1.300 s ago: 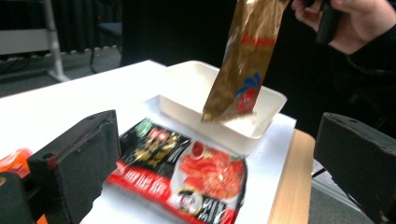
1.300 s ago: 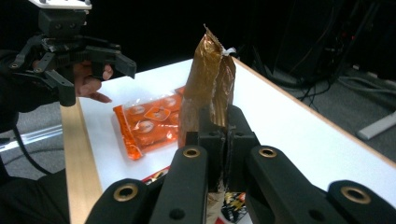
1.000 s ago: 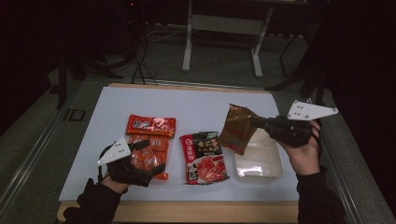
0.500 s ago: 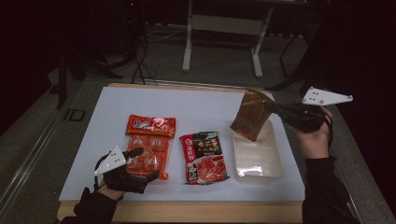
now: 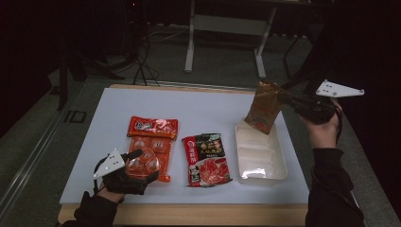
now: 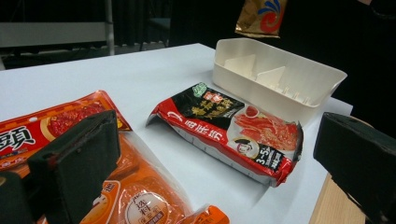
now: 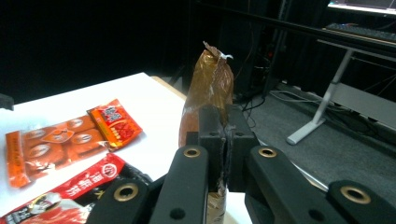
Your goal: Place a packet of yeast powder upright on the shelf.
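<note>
Red-black pouch: "3-5" on label, Chinese chars. Orange pack: "頭", "达料".

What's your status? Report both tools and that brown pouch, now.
Right tool shut on brown pouch, held above white tray. Left tool open at orange packet. Tray unobstructed.

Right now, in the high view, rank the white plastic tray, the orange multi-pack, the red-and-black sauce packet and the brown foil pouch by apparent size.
1. White plastic divided tray
2. Orange clear-wrapped multi-pack, close to the tray, partly covered
3. Red-and-black sauce packet
4. Brown foil pouch, lifted, so unsure
</note>
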Available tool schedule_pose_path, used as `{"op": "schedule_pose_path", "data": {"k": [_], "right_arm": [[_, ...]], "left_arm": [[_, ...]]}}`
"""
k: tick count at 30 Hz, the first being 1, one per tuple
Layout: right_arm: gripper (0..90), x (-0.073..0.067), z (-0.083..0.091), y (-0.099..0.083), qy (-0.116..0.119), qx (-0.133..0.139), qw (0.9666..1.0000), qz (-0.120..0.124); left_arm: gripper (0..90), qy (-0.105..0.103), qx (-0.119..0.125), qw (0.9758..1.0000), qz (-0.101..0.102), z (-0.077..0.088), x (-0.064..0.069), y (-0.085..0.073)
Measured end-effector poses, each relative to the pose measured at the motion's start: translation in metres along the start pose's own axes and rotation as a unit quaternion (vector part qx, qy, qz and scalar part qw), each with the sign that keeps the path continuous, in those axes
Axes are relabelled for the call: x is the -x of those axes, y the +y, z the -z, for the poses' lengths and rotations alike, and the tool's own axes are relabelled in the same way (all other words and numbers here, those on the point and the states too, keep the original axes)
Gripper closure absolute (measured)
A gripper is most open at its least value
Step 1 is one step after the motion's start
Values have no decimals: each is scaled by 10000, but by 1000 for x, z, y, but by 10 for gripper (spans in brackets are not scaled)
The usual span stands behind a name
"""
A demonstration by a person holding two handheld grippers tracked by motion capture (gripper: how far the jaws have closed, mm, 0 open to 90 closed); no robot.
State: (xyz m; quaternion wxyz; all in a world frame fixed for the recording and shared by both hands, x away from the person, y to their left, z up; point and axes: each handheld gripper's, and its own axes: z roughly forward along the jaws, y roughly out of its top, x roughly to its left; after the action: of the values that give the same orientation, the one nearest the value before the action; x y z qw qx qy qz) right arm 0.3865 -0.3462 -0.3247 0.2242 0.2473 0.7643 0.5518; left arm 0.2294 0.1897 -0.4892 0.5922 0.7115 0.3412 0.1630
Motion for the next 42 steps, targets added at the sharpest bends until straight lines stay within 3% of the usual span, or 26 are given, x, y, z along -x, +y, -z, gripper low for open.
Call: {"op": "schedule_pose_path", "data": {"k": [11, 24, 42], "right_arm": [[885, 22, -25, -17, -65, -171, 9997, -179], [886, 25, -50, -37, 36, -263, 9993, -281], [886, 23, -58, -45, 702, -238, 9953, -625]], "left_arm": [[12, -22, 73, 9999, 142, 0, -2, -1], [12, -42, 67, 9997, 233, 0, -4, -4], [12, -40, 79, 9996, 262, -1, -4, -5]]}}
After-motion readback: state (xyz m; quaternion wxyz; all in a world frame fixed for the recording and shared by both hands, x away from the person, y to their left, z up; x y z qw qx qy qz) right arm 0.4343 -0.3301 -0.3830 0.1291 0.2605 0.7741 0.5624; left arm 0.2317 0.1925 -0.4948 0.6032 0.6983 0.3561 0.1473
